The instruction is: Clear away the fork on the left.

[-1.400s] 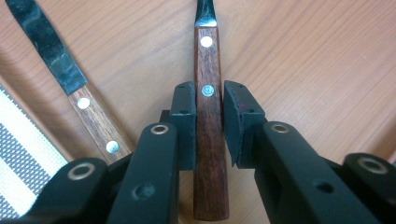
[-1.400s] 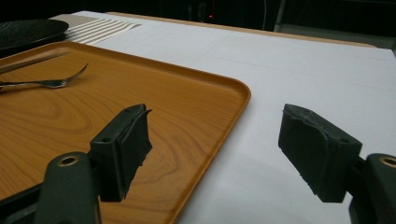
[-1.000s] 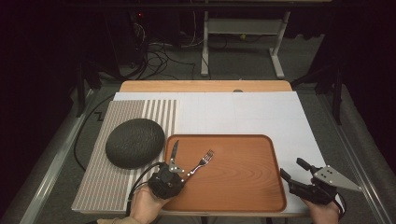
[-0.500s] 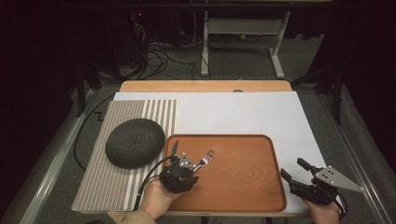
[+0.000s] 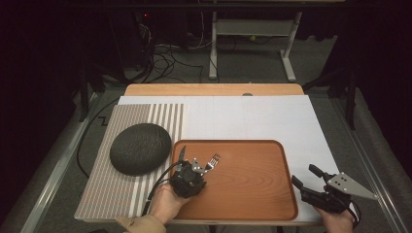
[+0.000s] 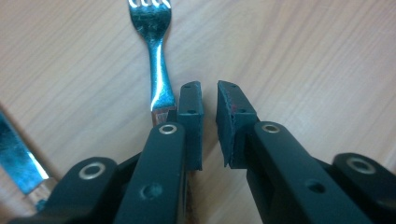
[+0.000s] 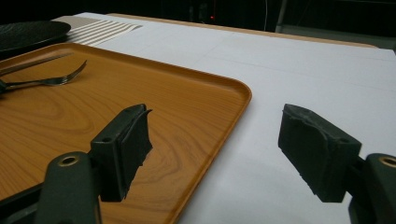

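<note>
High view: left gripper (image 5: 194, 164) sits over the near-left part of the rectangular orange-brown wooden tray (image 5: 252, 194), by the handle of the silver metal fork (image 5: 212, 160). Left gripper view: jaws nearly together after just closing, nothing between the pads; the fork handle (image 6: 158, 79) lies just outside the left pad, against it. A second silver utensil (image 6: 16, 158) lies at left, near the tray edge. Bare tray wood extends to the right. The dark grey round plate (image 5: 140, 148) rests on the striped beige placemat (image 5: 104, 194), just beside the tray's left rim. Right gripper (image 5: 306, 178) hangs off the tray's right rim over the white table sheet (image 5: 252, 119), jaws wide, empty. No legible writing.
</note>
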